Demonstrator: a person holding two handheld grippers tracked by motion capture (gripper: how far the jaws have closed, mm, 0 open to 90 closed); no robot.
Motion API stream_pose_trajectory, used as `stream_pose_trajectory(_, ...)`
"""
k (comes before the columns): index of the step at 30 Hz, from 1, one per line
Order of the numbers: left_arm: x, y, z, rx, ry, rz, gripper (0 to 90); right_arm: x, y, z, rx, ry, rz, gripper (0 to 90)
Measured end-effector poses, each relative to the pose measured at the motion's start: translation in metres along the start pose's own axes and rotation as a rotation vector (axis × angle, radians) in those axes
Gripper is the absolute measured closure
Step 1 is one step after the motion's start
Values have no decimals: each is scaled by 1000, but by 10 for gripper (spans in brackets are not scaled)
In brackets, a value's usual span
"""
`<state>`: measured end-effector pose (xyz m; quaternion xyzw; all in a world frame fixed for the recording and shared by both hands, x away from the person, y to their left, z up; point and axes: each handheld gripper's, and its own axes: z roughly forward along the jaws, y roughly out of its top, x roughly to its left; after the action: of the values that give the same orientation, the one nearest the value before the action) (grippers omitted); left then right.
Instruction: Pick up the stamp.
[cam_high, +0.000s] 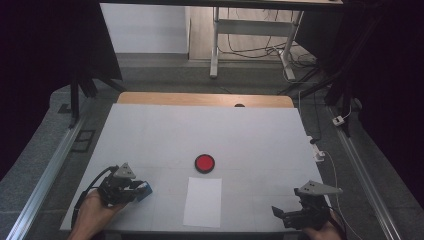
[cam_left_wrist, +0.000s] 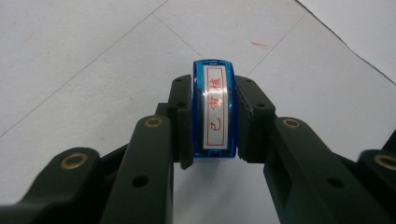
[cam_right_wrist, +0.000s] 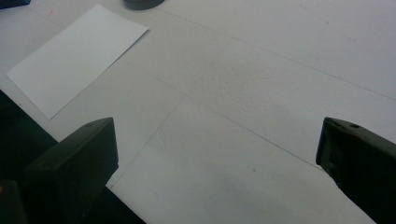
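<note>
Nearest the camera, at the bottom edge of the high view, two hands are seen, each with a black two-jaw gripper. The left gripper (cam_high: 141, 190) is held low over the near left part of the white table surface (cam_high: 150, 135) and is clenched on a small blue translucent plastic stamp with a white label printed in red characters (cam_left_wrist: 215, 111). In the left gripper view the stamp is seen squeezed between the two black pads (cam_left_wrist: 181, 122), its label face turned up toward that camera and the table just behind it. The right gripper (cam_high: 278, 212) is held at the near right corner of the table with its jaws spread wide and nothing between them; bare table is seen between them in the right gripper view.

Between the two grippers, a little farther in, a white rectangular sheet of paper (cam_high: 203, 201) is laid flat on the table, well apart from both. Just beyond its far edge, a round red ink pad in a black case (cam_high: 204, 163) is set near the table's middle. Beyond the white surface a strip of wooden table edge (cam_high: 200, 98) is seen, then grey floor and a metal desk frame (cam_high: 250, 30).
</note>
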<state>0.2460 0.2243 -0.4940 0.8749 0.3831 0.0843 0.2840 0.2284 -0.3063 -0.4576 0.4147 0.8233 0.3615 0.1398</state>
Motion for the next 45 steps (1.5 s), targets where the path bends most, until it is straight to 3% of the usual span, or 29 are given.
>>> stream_pose_trajectory(6,-1,1,-2,-7,-16,-2,710,0,0,0,-1,2,-1,0)
stream_pose_trajectory(12,-4,4,-5,-30,-2,-3,710,0,0,0,-2,3,-2,0)
stream_pose_trajectory(22,-10,12,-18,-95,-18,-1,710,1,0,1,1,2,-2,0)
stream_pose_trajectory(28,-16,21,-21,-138,-33,26,711,0,0,1,1,2,-2,0)
stream_pose_trajectory(45,-35,55,-19,-190,-80,119,710,1,0,1,1,4,-5,0)
